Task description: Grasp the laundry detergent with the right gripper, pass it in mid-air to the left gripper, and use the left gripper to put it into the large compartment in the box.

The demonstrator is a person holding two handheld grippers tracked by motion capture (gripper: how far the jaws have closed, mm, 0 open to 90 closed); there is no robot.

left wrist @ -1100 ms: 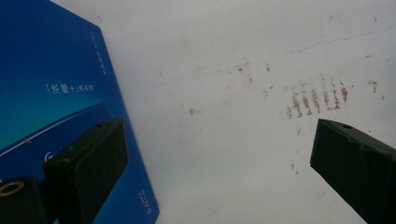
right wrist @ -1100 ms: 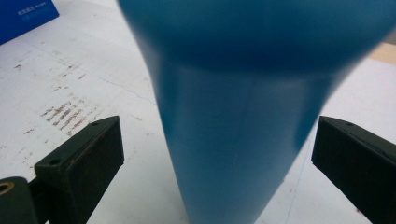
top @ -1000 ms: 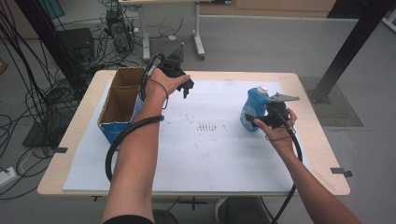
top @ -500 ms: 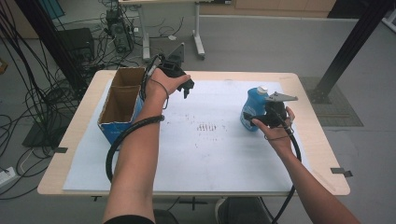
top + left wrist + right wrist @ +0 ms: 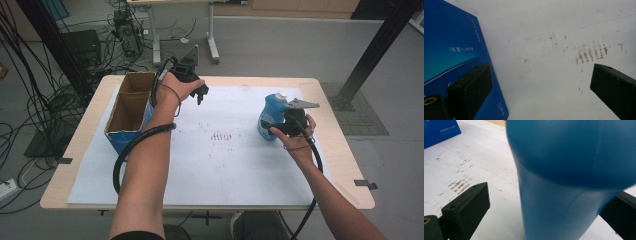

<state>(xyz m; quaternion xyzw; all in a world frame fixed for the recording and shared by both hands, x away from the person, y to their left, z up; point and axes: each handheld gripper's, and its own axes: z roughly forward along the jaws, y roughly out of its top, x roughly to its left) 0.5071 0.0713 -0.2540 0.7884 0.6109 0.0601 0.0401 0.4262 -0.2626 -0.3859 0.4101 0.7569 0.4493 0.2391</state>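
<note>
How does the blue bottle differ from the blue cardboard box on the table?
The blue bottle is rounded smooth plastic with a pale cap; the cardboard box is long and straight-sided with an open top showing a brown inside. The bottle stands at the table's right, between the right gripper's spread jaws; the box lies at the left, and the left gripper, jaws apart, is off it. Both are blue outside and rest on the white sheet.

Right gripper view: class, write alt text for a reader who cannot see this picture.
A blue plastic bottle stands close up between the two black jaws of the right tool, which are open on either side of it. Behind it lies a stained white table cover, with a corner of a blue box at top left.
</note>
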